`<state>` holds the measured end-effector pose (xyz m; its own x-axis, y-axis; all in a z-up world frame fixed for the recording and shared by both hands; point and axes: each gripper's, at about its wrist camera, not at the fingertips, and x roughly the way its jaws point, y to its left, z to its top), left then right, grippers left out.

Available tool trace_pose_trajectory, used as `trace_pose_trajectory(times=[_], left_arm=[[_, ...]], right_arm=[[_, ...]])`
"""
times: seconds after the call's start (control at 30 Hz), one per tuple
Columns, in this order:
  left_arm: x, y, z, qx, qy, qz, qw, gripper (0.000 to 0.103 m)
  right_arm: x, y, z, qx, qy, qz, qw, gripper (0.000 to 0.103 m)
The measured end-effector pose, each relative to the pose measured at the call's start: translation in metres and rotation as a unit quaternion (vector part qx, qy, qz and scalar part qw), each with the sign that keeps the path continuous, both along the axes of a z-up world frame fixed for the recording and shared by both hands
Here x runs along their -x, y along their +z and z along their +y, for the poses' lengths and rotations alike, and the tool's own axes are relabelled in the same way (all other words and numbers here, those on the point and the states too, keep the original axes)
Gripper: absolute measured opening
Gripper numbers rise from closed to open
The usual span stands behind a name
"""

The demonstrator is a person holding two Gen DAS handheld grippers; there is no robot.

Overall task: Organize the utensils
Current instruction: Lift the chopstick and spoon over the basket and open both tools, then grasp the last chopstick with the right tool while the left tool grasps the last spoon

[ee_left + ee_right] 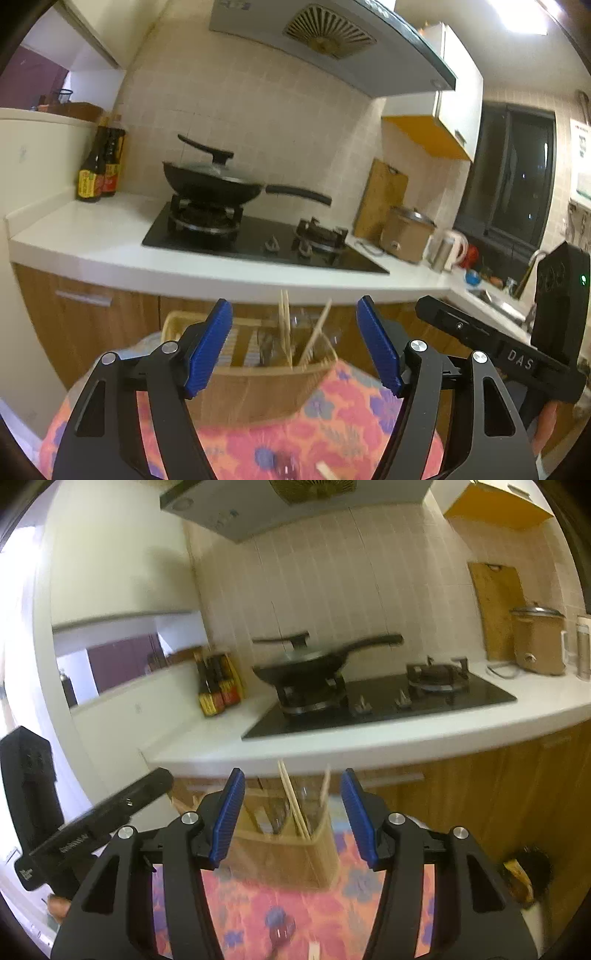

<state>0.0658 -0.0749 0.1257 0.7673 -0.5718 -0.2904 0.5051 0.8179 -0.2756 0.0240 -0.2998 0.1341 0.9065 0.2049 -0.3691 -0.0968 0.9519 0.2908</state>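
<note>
A woven basket [258, 384] stands on a table with a pink floral cloth [332, 424], in front of the kitchen counter. Wooden chopsticks [285, 325] stand upright in a clear holder inside it. My left gripper [293, 343] is open and empty, hovering just before the basket. In the right wrist view the basket [295, 853] and chopsticks [293, 801] sit between the open, empty fingers of my right gripper [291, 816]. A loose wooden stick end [314, 950] lies on the cloth near the bottom edge. A small dark utensil [280, 928] lies blurred beside it.
Behind the table is a white counter [92, 236] with a gas hob, a lidded black wok [214, 181], sauce bottles [99, 166], a cutting board, a rice cooker [406, 232] and a kettle. Wooden cabinets run below. Each view shows the other gripper's body at its side.
</note>
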Motion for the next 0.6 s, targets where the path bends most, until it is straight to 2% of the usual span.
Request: trace_pose_trajectory(times=[0.17,0.33,0.47,0.6], left_arm=[[0.020,-0.024,0.003,-0.029,-0.007,0.042,0.9987,0.069],[0.027,-0.062,-0.001,-0.073,-0.002,0.094,0.9929,0.069],[0.022,-0.096,-0.005,-0.092,-0.004,0.146,0.9850,0.069],[0.016,-0.126,-0.009,-0.112,-0.007,0.189,0.9756,0.067]], right_arm=[[0.010,-0.030,-0.001,0.003,0.003,0.092,0.996,0.050],[0.017,-0.084,0.010,0.023,0.015,0.178,0.984,0.050],[0.020,-0.130,0.019,0.023,0.032,0.244,0.969,0.050],[0.026,-0.157,0.028,0.042,0.041,0.276,0.959,0.050]])
